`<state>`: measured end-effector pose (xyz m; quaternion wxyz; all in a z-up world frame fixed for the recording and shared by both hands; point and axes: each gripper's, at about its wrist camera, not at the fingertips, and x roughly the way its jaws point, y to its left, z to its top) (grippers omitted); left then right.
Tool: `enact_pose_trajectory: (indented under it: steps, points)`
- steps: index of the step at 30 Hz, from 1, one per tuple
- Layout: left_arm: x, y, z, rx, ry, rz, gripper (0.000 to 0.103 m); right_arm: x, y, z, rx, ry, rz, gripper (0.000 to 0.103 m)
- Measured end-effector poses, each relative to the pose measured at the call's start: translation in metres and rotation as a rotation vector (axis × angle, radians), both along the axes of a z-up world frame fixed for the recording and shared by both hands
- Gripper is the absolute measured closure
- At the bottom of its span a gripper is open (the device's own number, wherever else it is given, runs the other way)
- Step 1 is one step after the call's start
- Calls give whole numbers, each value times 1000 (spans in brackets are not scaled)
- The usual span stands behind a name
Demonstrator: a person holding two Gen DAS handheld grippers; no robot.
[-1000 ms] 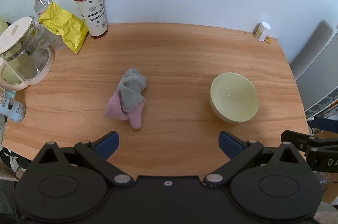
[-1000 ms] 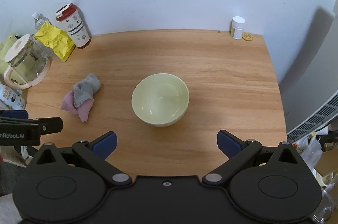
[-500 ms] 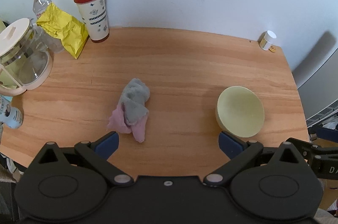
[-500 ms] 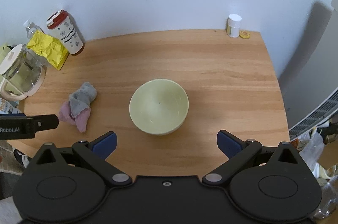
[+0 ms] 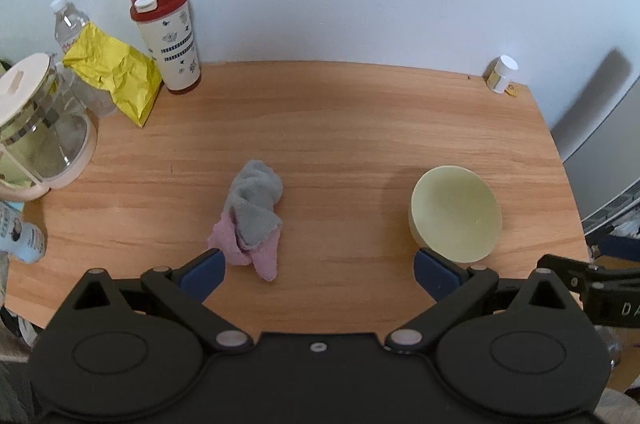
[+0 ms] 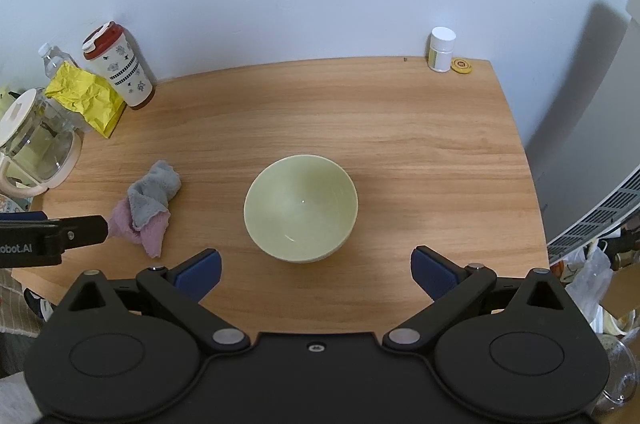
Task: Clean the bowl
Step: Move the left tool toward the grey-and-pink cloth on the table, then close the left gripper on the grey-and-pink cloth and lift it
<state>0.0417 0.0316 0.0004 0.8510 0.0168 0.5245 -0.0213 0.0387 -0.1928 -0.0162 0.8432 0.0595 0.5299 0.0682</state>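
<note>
A pale green bowl (image 6: pixel 301 207) stands upright on the wooden table (image 6: pixel 400 127), just ahead of my right gripper (image 6: pixel 316 272), which is open and empty. The bowl also shows at the right in the left wrist view (image 5: pixel 456 214). A crumpled grey and pink cloth (image 5: pixel 252 216) lies on the table just ahead of my left gripper (image 5: pixel 320 274), which is open and empty. The cloth also shows left of the bowl in the right wrist view (image 6: pixel 150 207). The left gripper's finger (image 6: pixel 80 230) reaches in from the left edge there.
At the back left stand a red-lidded tumbler (image 5: pixel 168 37), a yellow bag (image 5: pixel 116 71), a water bottle (image 5: pixel 68 19) and a glass jug (image 5: pixel 40 127). A small white jar (image 6: pixel 441 49) and a yellow disc (image 6: pixel 461 65) sit at the back right corner.
Both grippers have moved closer to the table. The cloth now sits nearer the left gripper's fingers and the bowl nearer the right's. Nothing on the table has moved.
</note>
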Motion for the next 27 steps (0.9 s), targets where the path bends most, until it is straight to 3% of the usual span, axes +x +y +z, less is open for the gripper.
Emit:
enact_pose_trajectory:
  steps: [19, 22, 24, 27]
  points:
    - [7, 2, -5, 9, 19, -46, 0, -2, 3, -6, 3, 21, -22, 0]
    - [15, 11, -11, -2, 31, -22, 0, 2, 0, -9, 14, 39, -40, 0]
    - [22, 21, -17, 36, 21, 43, 1, 4, -3, -11, 29, 42, -52, 0]
    - [39, 40, -26, 27, -40, 63, 0, 7, -4, -20, 29, 28, -55, 1]
